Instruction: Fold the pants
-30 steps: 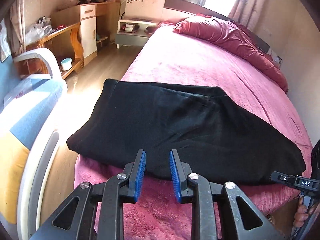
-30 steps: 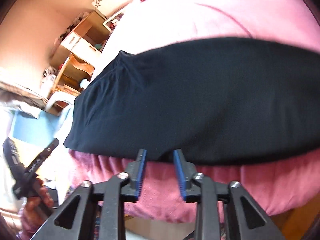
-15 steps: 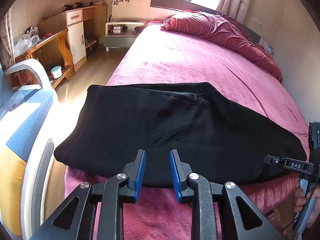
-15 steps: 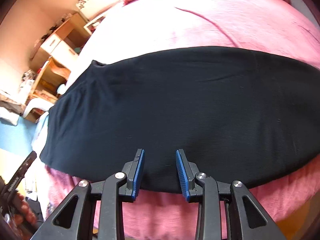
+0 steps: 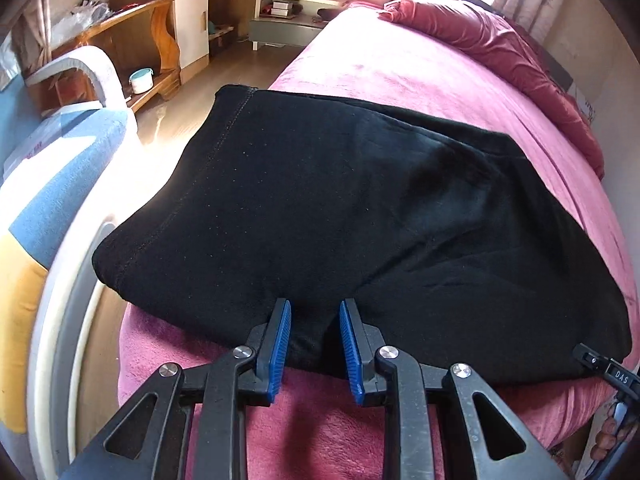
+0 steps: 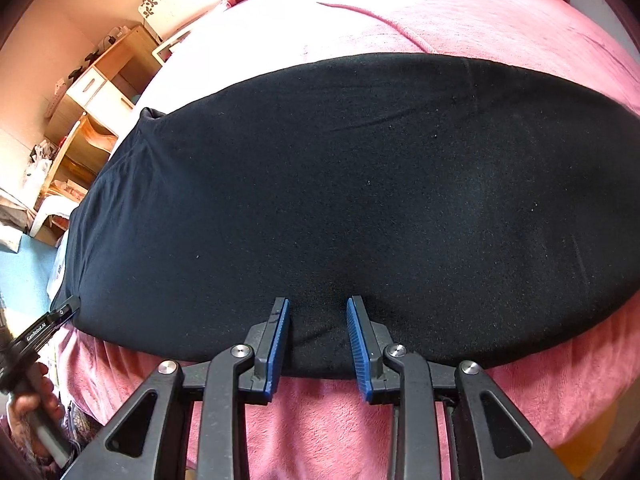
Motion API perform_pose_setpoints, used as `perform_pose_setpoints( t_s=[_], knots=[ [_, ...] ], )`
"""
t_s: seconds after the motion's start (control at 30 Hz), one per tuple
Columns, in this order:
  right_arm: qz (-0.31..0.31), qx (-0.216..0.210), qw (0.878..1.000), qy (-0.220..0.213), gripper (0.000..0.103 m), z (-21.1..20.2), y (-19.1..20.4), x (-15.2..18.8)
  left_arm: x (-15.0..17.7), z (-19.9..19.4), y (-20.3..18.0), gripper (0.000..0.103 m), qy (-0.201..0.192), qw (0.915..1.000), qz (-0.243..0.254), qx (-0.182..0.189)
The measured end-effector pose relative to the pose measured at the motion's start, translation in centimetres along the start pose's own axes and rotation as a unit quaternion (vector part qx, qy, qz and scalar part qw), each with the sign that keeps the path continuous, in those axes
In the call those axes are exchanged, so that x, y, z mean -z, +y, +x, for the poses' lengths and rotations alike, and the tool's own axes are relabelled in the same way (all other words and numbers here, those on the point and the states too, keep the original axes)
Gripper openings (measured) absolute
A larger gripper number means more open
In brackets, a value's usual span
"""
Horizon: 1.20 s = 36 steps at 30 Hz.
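A bedroom in daylight: a bed (image 5: 420,76) under a pink plush cover, with a crumpled red quilt (image 5: 500,40) at its far end and a wooden desk (image 5: 132,28) by the left wall.

The black pants (image 5: 340,208) lie across the near end of the bed, one end with its stitched hem reaching the left edge. They look already folded lengthwise, one leg on the other, so I judge that the first fold is done and the cross folds are left.

The left gripper (image 5: 314,332) points steeply down at the near edge of the pants, its blue pads partly open with the cloth's edge between them; no pinch shows. The right gripper (image 6: 318,332) has the same pose further right along that edge. Its jaws have just been closing a little, with the cloth edge between them, but the pads are not yet pressing, as far as I can tell.

The person's hand (image 6: 30,404) on the left tool's handle shows at the lower left of the right wrist view.
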State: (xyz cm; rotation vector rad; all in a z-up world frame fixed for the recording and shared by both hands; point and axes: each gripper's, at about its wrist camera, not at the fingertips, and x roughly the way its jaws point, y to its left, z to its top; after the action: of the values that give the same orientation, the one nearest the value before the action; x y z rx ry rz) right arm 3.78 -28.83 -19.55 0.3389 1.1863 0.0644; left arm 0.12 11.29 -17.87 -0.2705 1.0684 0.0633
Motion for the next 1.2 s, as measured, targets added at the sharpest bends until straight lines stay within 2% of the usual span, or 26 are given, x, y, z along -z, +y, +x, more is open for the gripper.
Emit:
perform_pose_setpoints(
  t_s=[0.13,0.23,0.33,0.43,0.5,0.53,0.6,0.7,0.77,0.87,0.97,1.03,1.13,1.2],
  knots=[
    [0.024,-0.029,0.999,-0.002,0.029,-0.6,-1.8,0.2,0.2,0.3,0.1,0.026,0.004,1.0000,0.000,0.005],
    [0.084,-0.074,0.994,-0.005,0.031,-2.2,-4.3,0.1,0.3,0.3,-0.1,0.026,0.005,1.0000,0.007,0.000],
    [0.148,-0.099,0.983,-0.039,0.032,-5.0,-8.6,0.4,0.2,0.3,-0.1,0.026,0.014,0.9999,0.001,0.002],
    [0.230,-0.111,0.963,-0.083,0.034,-8.8,-14.3,1.7,-0.5,0.5,0.2,0.026,0.022,0.9997,-0.006,0.002],
    [0.297,-0.115,0.941,-0.117,0.039,-10.8,-19.0,3.3,-0.9,0.6,0.2,0.026,0.025,0.9997,-0.009,-0.001],
    [0.333,-0.117,0.926,-0.133,0.044,-11.6,-21.5,4.0,-1.0,0.7,0.1,0.026,0.025,0.9996,-0.009,-0.003],
    [0.394,-0.112,0.897,-0.164,0.047,-13.0,-26.0,5.9,-1.1,0.6,0.0,0.026,0.025,0.9996,-0.010,-0.008],
    [0.466,-0.119,0.855,-0.193,0.049,-13.8,-31.2,7.9,-1.5,0.6,-0.3,0.026,0.025,0.9995,-0.010,-0.014],
    [0.503,-0.128,0.829,-0.209,0.059,-13.8,-33.6,8.7,-1.4,0.4,-0.8,0.026,0.023,0.9995,-0.010,-0.019],
    [0.532,-0.141,0.805,-0.223,0.062,-13.2,-35.6,8.9,-1.5,-0.1,-1.5,0.026,0.021,0.9994,-0.009,-0.027],
    [0.533,-0.143,0.802,-0.228,0.062,-12.8,-36.5,8.2,-1.6,-0.8,-2.1,0.026,0.013,0.9993,-0.011,-0.032],
    [0.529,-0.139,0.805,-0.229,0.062,-12.9,-37.2,7.4,-1.6,-1.4,-2.5,0.026,0.007,0.9993,-0.013,-0.034],
    [0.526,-0.134,0.807,-0.233,0.061,-13.1,-38.1,6.1,-1.5,-2.0,-3.4,0.026,0.001,0.9998,-0.009,-0.018],
    [0.521,-0.125,0.811,-0.235,0.058,-12.9,-38.5,5.3,-1.5,-2.2,-4.4,0.026,0.002,0.9999,0.001,-0.016]
  ],
)
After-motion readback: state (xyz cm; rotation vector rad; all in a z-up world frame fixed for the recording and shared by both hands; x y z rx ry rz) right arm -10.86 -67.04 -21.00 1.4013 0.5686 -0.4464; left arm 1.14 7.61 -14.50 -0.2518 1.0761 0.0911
